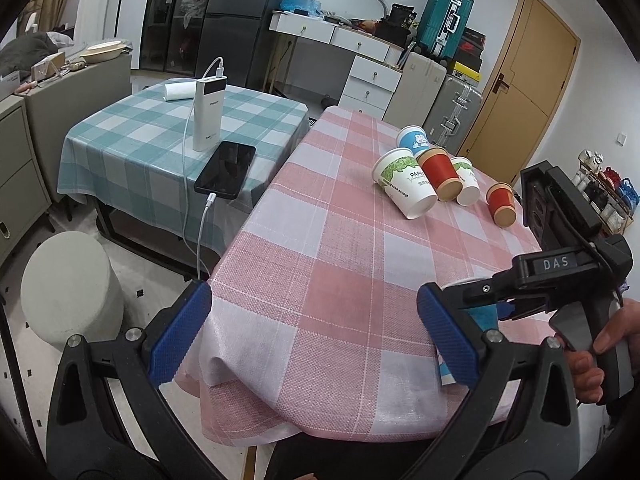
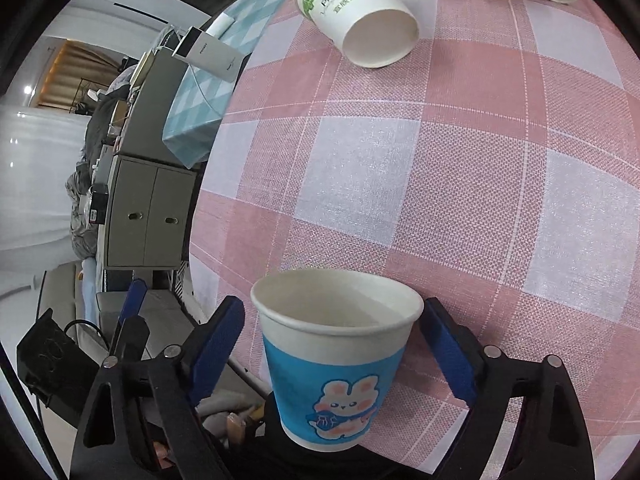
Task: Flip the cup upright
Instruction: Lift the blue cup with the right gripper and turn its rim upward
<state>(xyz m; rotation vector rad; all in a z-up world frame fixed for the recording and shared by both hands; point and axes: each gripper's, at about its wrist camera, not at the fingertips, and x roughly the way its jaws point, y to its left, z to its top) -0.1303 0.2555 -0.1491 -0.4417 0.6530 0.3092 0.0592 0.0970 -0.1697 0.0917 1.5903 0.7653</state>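
A blue paper cup with a rabbit print (image 2: 336,364) sits mouth-up in the right wrist view between the blue pads of my right gripper (image 2: 334,340), which is shut on it near the rim. The left wrist view shows that cup (image 1: 485,317) at the near right of the pink checked table (image 1: 320,264), mostly hidden by my right gripper (image 1: 476,300) and the hand holding it. My left gripper (image 1: 314,334) hangs open over the table's near corner, holding nothing. Several cups lie on their sides farther back: a green-and-white one (image 1: 404,184) (image 2: 356,16), a red one (image 1: 440,172) and another blue one (image 1: 414,140).
A second red cup (image 1: 502,204) lies near the right table edge. Left of the pink table stands a teal checked table (image 1: 132,148) with a power bank (image 1: 208,112), a phone (image 1: 226,170) and a cable. A grey stool (image 1: 68,284) stands on the floor.
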